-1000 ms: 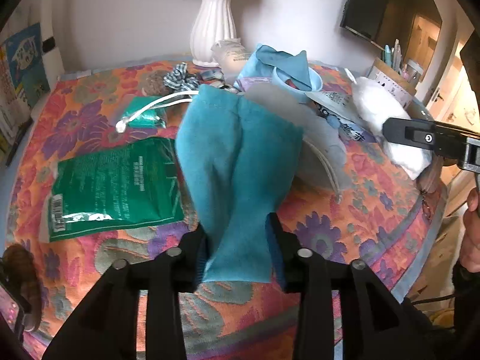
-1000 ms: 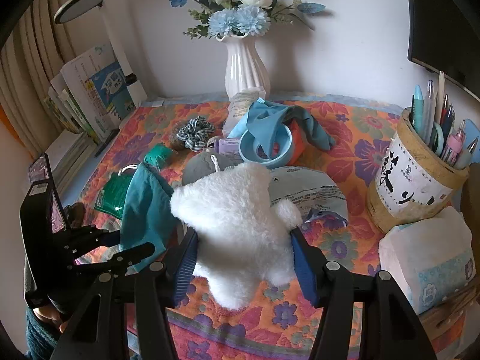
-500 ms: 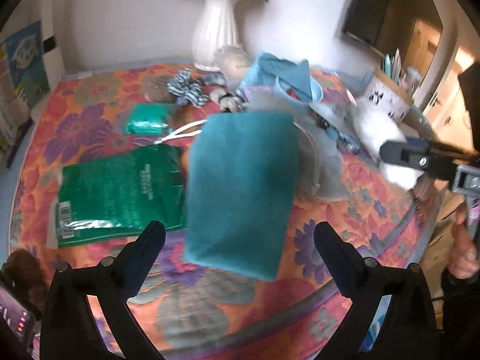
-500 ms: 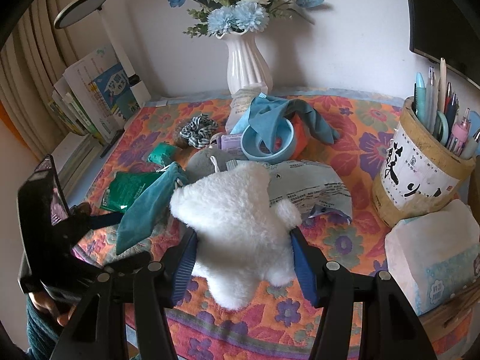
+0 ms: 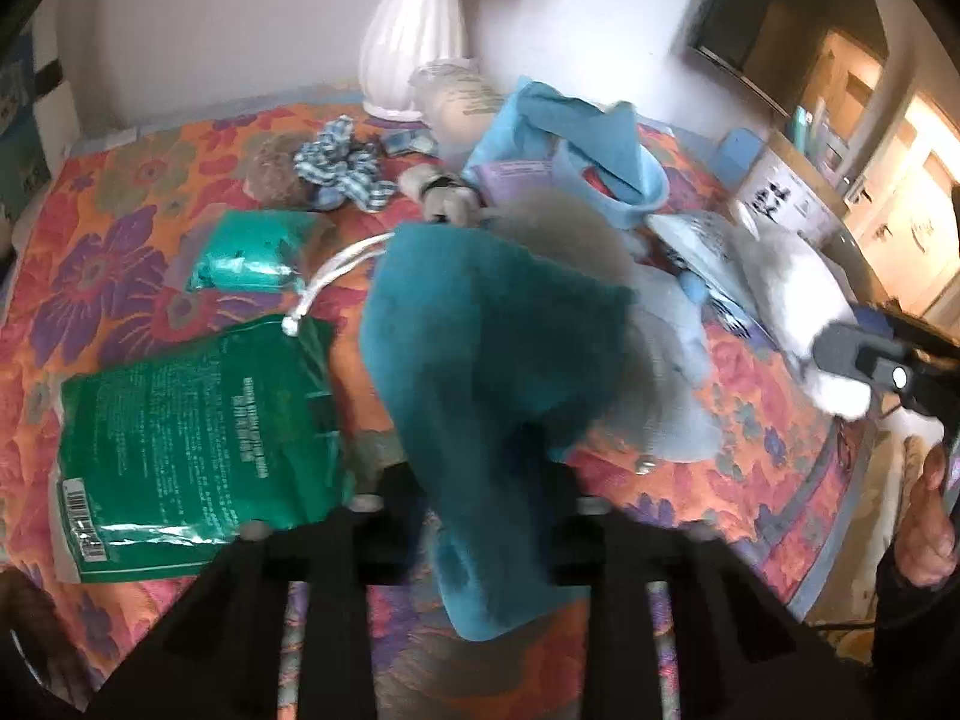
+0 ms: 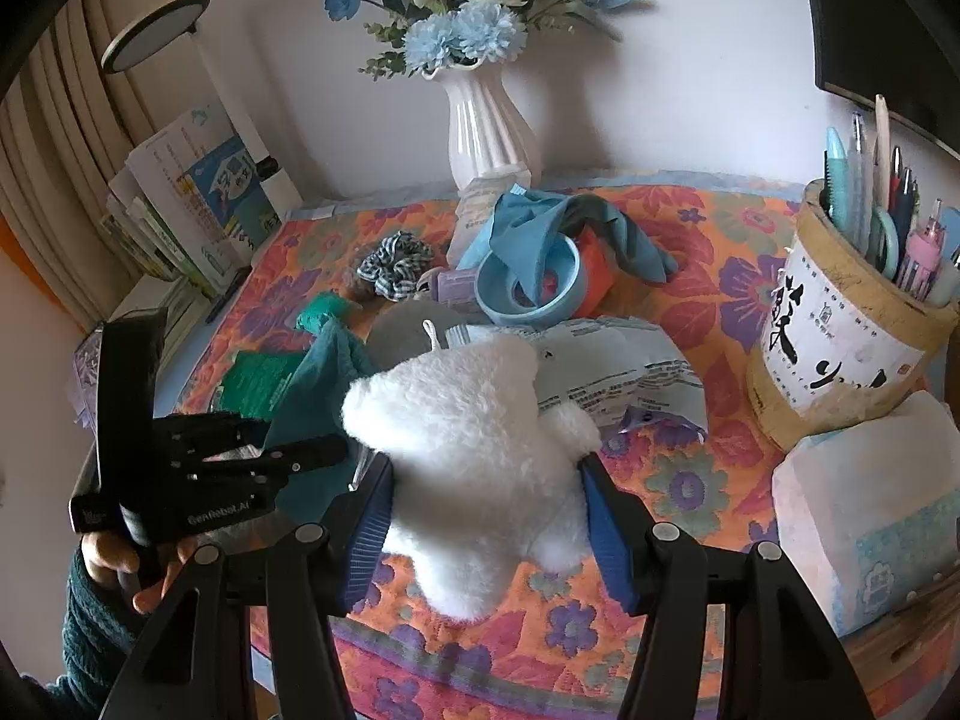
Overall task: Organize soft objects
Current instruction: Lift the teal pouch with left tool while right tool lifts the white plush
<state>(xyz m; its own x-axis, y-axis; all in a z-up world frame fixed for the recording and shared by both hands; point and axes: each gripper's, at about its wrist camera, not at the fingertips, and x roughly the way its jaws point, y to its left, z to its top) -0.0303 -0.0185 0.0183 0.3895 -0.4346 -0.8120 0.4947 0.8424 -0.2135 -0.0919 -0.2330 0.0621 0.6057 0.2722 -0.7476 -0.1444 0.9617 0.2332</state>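
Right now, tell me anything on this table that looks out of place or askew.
A blue cloth is draped half inside the blue ring-shaped bowl, spilling over its rim. The green packet lies crumpled and skewed on the floral tablecloth. Nothing looks spilled or broken.

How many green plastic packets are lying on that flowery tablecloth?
2. The large green packet lies flat at the left, beside the teal cloth that the left gripper holds. The small crumpled green packet lies farther back, near the striped scrunchie. Clutter may hide others.
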